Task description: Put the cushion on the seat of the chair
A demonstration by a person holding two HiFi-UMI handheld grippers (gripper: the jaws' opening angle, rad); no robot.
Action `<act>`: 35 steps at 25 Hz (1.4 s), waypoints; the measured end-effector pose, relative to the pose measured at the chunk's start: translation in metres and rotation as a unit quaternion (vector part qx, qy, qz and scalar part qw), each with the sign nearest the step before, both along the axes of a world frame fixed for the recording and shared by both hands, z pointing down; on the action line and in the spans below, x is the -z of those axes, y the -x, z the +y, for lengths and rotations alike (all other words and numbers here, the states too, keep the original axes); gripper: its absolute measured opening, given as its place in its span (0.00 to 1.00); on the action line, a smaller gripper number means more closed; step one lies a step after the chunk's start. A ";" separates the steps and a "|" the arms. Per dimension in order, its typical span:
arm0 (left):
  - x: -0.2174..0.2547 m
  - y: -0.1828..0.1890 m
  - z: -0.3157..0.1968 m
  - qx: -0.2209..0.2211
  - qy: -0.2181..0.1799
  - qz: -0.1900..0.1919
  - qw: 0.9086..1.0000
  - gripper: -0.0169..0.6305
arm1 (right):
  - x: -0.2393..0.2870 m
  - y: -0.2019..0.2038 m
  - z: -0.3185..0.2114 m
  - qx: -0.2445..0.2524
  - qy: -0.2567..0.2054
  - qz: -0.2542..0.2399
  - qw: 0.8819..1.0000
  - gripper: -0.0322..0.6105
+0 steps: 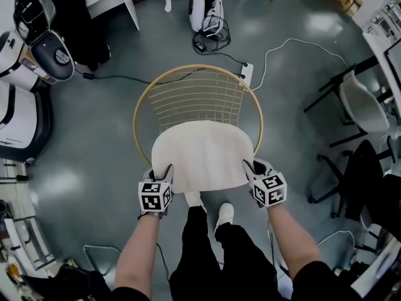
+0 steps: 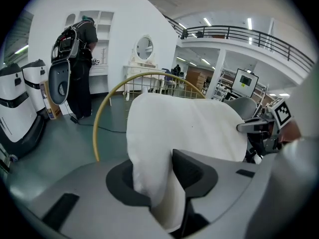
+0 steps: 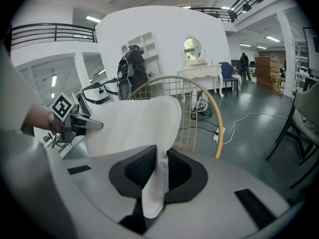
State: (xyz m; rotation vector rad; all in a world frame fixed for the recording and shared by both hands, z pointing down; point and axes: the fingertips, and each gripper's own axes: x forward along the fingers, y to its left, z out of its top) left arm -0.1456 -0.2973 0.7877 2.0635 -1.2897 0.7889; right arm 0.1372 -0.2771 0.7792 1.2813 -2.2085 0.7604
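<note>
While held over the chair [image 1: 197, 66], looks soft, light, floppy.
Pinched tight by left gripper [image 1: 160, 171] and right gripper [image 1: 255, 166] fingers at 7 and 5 o'clock corners of cushion [image 1: 200, 152], sensible spots.

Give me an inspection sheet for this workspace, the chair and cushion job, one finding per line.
Surface: grey glossy floor; the chair stands on it.
Job's things: cream cushion held over the gold wire chair; contact with the seat unclear.
Clutter: white device with coiled cords behind the chair.
Grippers: left gripper and right gripper each clamp a near corner of the cushion.
Cables: white cable, black cable and power strip on the floor.
Surroundings: white machines left, office chairs right.
</note>
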 end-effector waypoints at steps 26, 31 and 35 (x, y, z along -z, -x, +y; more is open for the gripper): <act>-0.102 0.034 -0.063 0.013 0.025 -0.069 0.997 0.40 | -0.122 0.009 -0.062 -0.029 0.069 0.034 0.997 0.14; -0.100 0.045 -0.068 0.019 0.011 -0.079 0.997 0.40 | -0.128 0.011 -0.068 -0.032 0.088 0.056 0.994 0.15; -0.097 0.041 -0.068 0.008 0.003 -0.076 0.997 0.40 | -0.135 0.012 -0.070 -0.025 0.091 0.060 0.994 0.16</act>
